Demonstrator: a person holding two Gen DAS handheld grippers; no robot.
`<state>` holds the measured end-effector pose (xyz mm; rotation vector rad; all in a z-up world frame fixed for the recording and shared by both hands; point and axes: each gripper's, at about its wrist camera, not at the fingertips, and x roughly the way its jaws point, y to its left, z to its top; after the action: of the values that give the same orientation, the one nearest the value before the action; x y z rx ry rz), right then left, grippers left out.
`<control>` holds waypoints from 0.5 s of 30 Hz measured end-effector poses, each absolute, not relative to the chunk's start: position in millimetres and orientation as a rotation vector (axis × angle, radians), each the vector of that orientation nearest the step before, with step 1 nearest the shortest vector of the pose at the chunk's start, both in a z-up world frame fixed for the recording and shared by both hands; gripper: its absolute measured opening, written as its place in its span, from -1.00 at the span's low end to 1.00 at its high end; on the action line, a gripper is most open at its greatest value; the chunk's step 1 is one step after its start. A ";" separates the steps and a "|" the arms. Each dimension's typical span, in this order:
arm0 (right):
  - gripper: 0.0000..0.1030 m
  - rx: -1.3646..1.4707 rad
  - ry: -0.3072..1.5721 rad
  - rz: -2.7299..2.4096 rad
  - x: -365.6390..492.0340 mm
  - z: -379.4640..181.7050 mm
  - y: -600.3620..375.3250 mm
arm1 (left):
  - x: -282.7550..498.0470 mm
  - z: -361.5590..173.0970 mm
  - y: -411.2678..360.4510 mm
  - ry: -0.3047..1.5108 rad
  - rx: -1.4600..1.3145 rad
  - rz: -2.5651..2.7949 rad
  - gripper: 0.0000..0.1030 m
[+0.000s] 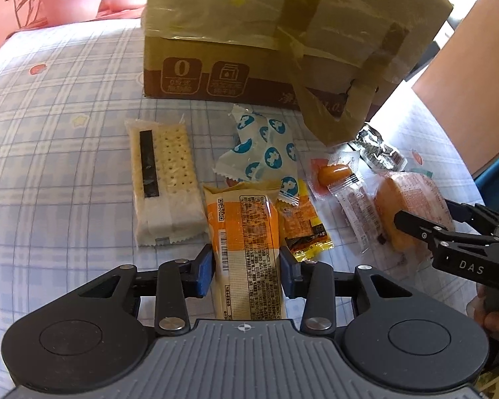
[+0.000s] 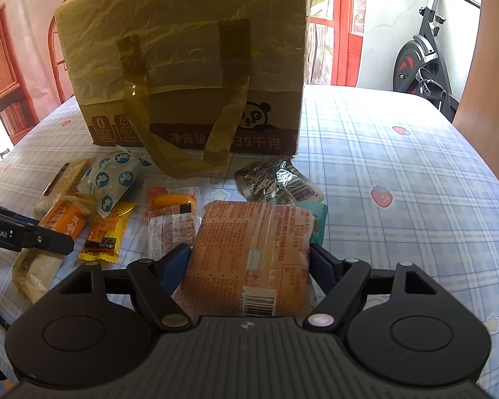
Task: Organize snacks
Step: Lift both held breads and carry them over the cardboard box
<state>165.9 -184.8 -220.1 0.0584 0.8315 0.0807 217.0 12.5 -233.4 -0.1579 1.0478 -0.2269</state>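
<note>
The left gripper (image 1: 246, 266) has its blue pads pressed on both sides of a long orange snack bar (image 1: 246, 232). The right gripper (image 2: 249, 266) squeezes a big orange cake pack (image 2: 252, 256) from both sides.

Both snacks lie on the table (image 2: 399, 166), which has a blue checked cloth with strawberries. They sit in a little heap of snacks in front of a taped brown box (image 2: 183, 66) that stands near the far edge.

The left camera shows a pale cracker pack (image 1: 164, 183) lying flat just left of the snack bar. It also shows a white wrapper with blue dots (image 1: 262, 153) behind the bar and a small yellow packet (image 1: 302, 226) beside it. A plant pot (image 1: 70, 0) stands past the far left corner. A hand (image 1: 495, 319) holding the right gripper peeks in at the right edge.

The right camera shows things the left one does not. There is a panda picture on the box, an exercise bike (image 2: 422, 60) past the far right corner, and red window frames. A shiny silver packet (image 2: 276, 183) lies clearly behind the cake pack, with a clear pack with an orange treat (image 2: 173, 209) to its left.
</note>
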 end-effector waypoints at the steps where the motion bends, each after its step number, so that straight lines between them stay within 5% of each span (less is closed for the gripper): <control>1: 0.50 0.062 0.830 0.081 165.6 -219.9 -185.5 | 215.4 -232.2 13.7 1.042 -0.165 -0.230 -0.19; 15: 0.46 0.167 0.744 0.077 158.9 -190.3 -198.6 | 200.6 -195.7 9.4 0.886 -0.126 -0.294 -0.19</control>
<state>158.9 -198.6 -190.3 0.1666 0.7441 0.0770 200.6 9.4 -195.7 -0.1256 0.8859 -0.2943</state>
